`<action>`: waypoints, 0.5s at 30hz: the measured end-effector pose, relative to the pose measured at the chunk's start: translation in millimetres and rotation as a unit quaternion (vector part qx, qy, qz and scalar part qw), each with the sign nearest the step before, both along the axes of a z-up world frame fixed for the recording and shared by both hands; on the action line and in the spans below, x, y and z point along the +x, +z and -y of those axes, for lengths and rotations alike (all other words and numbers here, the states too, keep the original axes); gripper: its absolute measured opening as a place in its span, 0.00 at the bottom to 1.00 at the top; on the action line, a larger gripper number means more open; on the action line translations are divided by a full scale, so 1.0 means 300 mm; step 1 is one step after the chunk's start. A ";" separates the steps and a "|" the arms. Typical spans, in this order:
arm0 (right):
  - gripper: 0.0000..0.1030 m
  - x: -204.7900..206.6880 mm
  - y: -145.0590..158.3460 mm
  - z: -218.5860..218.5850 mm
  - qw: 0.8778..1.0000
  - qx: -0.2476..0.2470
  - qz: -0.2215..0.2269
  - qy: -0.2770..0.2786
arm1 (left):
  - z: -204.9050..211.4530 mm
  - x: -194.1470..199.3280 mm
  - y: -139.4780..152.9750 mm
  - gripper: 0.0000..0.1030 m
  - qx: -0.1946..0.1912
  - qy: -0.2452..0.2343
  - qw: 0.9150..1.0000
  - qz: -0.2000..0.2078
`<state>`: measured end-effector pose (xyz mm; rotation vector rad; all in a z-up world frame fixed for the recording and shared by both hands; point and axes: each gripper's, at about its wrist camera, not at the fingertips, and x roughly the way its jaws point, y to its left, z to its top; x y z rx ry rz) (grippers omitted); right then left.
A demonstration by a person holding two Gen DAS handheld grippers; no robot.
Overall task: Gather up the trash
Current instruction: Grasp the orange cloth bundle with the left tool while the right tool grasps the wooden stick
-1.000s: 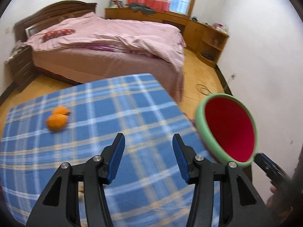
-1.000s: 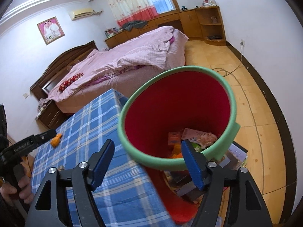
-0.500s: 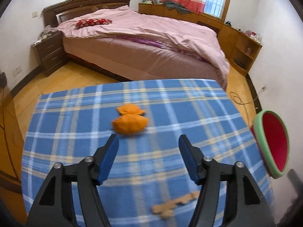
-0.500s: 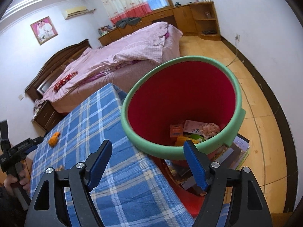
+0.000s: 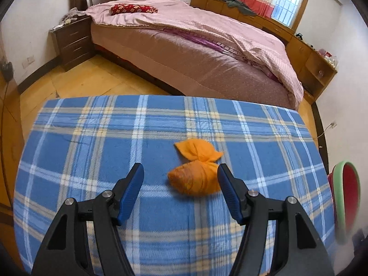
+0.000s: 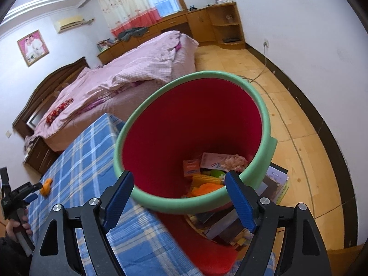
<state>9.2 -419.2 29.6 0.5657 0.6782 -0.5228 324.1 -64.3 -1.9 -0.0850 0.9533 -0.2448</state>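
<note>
An orange crumpled wrapper with a twisted end lies on the blue plaid tablecloth. My left gripper is open over it; the wrapper sits between the fingers, close to the right pad, and is not pressed. In the right wrist view the same wrapper and left gripper show far left. A red bin with a green rim holds several pieces of trash. My right gripper hangs at its near rim, jaws opening, gripping nothing. The bin also shows at the table's right edge.
A stack of books and magazines lies on the wooden floor beside the bin. A bed with pink covers stands beyond the table, with a dark nightstand to its left. A person's hand holds the left gripper's handle.
My left gripper swept left across the table and down to the orange wrapper, which now lies between its wider fingers. The right gripper stayed at the bin and its jaws widened.
</note>
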 end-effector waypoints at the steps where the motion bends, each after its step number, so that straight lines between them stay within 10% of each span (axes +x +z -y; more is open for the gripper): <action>1: 0.80 0.002 -0.006 0.004 1.000 0.002 -0.001 -0.002 | 0.008 0.002 -0.002 0.64 0.002 -0.004 1.000 0.003; 10: 0.80 0.019 -0.015 -0.016 1.000 -0.006 -0.003 0.014 | 0.099 -0.010 -0.055 0.62 0.019 -0.040 0.999 -0.003; 15: 0.80 0.004 -0.016 -0.023 1.000 -0.003 -0.001 0.015 | 0.113 -0.037 -0.045 0.20 -0.005 -0.051 0.999 0.004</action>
